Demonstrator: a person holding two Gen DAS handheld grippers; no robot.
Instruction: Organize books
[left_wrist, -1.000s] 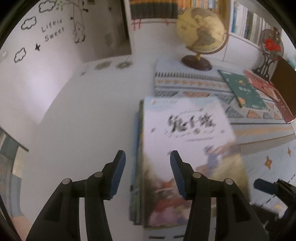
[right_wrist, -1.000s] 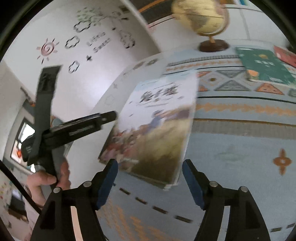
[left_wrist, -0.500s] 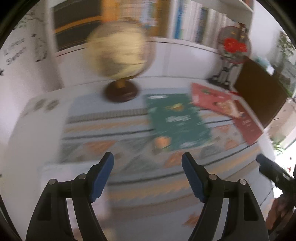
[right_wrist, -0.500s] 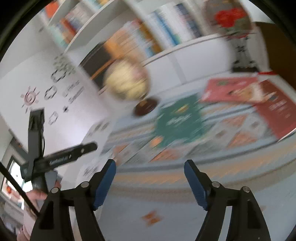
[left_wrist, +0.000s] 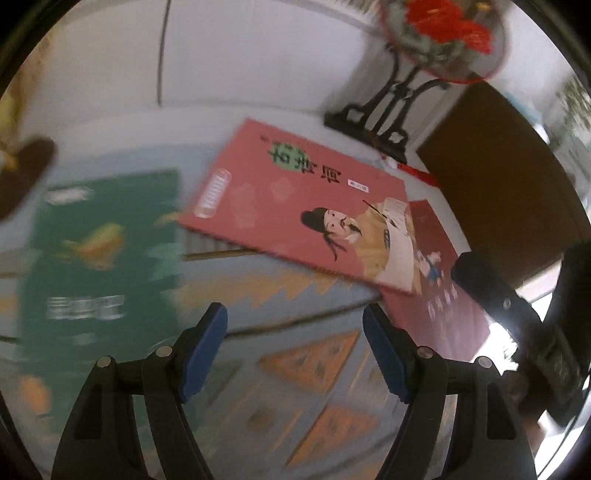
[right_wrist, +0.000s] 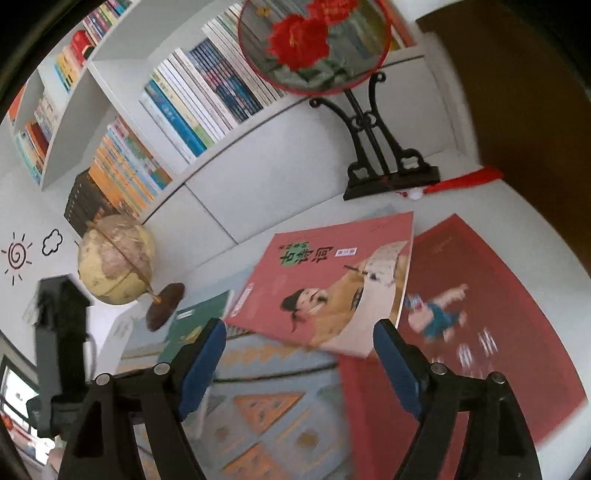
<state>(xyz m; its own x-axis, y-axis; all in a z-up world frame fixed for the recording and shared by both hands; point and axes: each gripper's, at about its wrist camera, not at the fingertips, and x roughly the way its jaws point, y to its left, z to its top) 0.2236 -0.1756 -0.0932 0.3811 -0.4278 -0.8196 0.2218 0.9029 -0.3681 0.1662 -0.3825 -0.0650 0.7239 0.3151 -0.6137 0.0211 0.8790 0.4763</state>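
Biggest thing in play is the patterned mat (right_wrist: 266, 413), blue with orange triangles, and everything gets placed against it. Behind the mat runs the white bookshelf (right_wrist: 177, 110), packed with upright spines. At the mat's far left corner stands the globe (right_wrist: 116, 260); beyond its far right corner, the round fan ornament (right_wrist: 314, 40) with red flowers on a black stand.

Now the books. The dark red book (right_wrist: 480, 332) lies flat off the mat's right edge. Overlapping it, its near edge over the mat's far right part, sits the pink book (right_wrist: 325, 288), cover up, a robed figure drawn on it. The green book (left_wrist: 99, 251) lies on the mat's far left, badly blurred.

Writing: the pink cover carries large Chinese characters on a green badge; I can't read them reliably. Green cover text is smeared.

Handling, as I judge it: thin, floppy paperbacks, light, glossy and likely slippery. The pink one's near corner overhangs where it overlaps the red book, so that edge looks the place to pinch, close to the spine side so it doesn't sag.

Left gripper (left_wrist: 295, 347) hovers over the mat, jaws spread wide, nothing between them. Right gripper (right_wrist: 299, 362) likewise gapes empty, just short of the pink book's near edge.
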